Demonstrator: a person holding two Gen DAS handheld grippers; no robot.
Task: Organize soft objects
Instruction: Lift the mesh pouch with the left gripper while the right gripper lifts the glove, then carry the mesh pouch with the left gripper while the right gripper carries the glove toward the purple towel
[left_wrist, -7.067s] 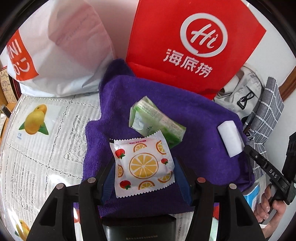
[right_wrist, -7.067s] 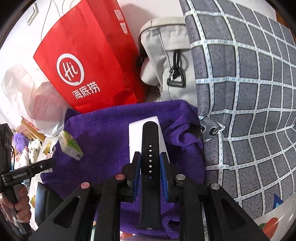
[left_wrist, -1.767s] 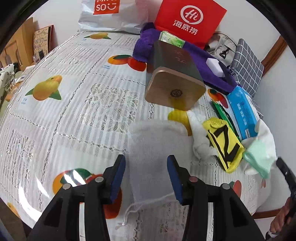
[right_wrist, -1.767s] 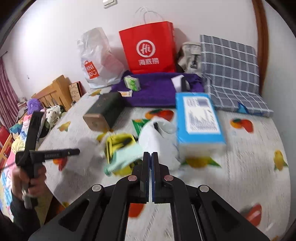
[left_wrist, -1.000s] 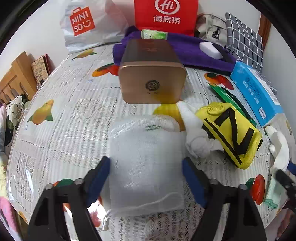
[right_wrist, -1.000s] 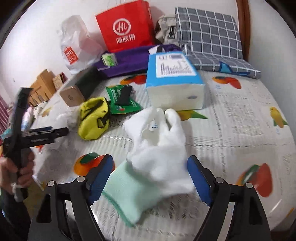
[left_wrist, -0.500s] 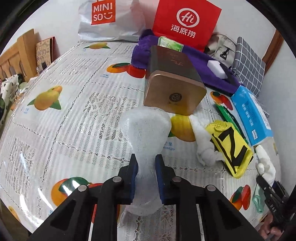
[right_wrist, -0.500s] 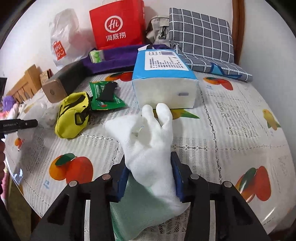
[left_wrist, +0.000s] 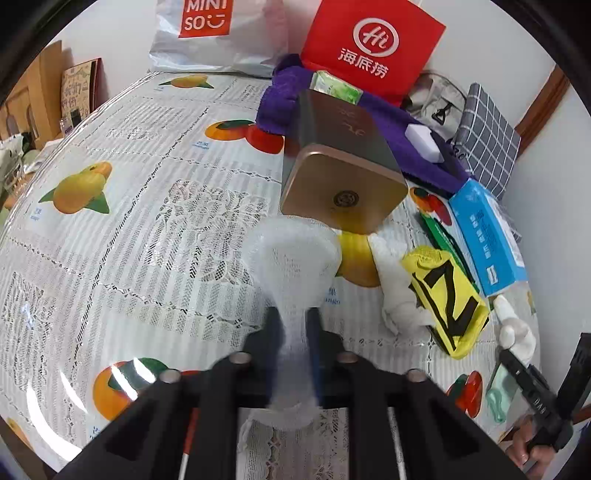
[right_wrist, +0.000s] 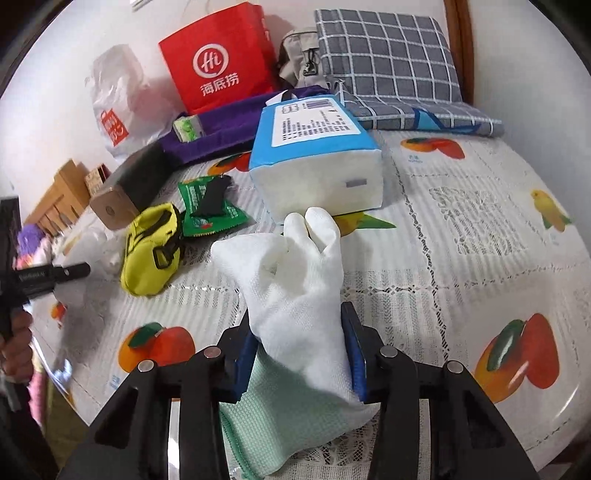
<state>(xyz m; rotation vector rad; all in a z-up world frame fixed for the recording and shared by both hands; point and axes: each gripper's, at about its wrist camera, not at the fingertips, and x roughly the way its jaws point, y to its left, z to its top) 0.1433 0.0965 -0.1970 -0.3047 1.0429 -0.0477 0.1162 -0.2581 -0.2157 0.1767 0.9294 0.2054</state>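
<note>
The left tool (left_wrist: 291, 328) pinches a white mesh pouch (left_wrist: 293, 266), its lower end blurred; the right tool (right_wrist: 299, 354) clamps a white glove (right_wrist: 295, 288), cuff cut off at the frame's bottom.

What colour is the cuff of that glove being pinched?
Pale mint green, below the white knitted glove; it shows best in the right wrist view.

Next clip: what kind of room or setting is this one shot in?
Most likely a home. A table under a fruit-print lace tablecloth stands against a wall, with shopping bags, a plaid cushion and a tissue pack on it.
</note>
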